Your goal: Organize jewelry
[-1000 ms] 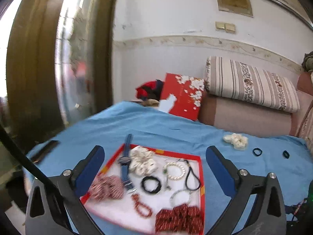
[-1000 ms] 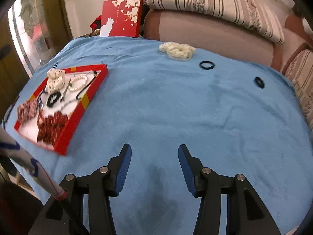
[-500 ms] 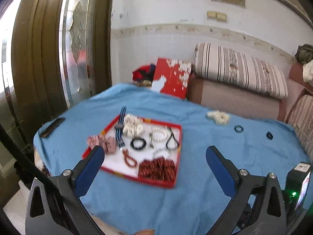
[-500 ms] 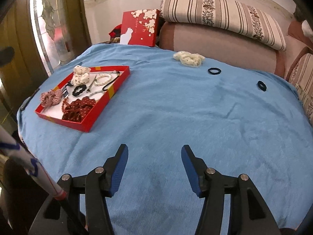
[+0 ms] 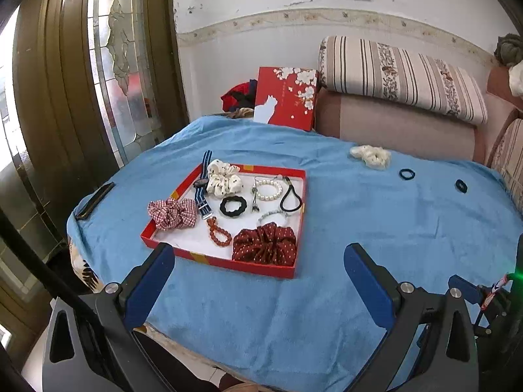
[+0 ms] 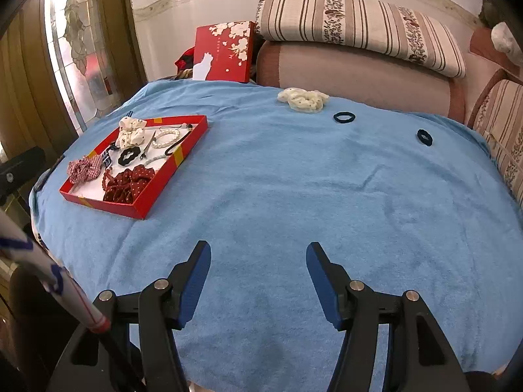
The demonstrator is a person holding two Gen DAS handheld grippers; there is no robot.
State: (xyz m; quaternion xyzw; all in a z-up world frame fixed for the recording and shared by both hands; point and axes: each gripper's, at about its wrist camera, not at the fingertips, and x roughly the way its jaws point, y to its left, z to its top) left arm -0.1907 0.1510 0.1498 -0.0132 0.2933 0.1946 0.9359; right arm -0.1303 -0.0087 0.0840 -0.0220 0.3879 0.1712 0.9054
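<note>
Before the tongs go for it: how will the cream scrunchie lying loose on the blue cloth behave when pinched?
The cream scrunchie is gathered, ruffled fabric, so it will probably squash flat and hang floppy. It looks light for its bulk and unlikely to roll or break. It lies on a soft blue cloth, so a low pinch may snag the cloth too.

Red tray [image 5: 295,269] full; cream scrunchie [image 5: 371,156], 2 black ties [image 5: 407,173] outside.

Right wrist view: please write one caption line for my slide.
Open, empty right gripper, jaws opening, above blue cloth; red tray of jewelry at left.
</note>
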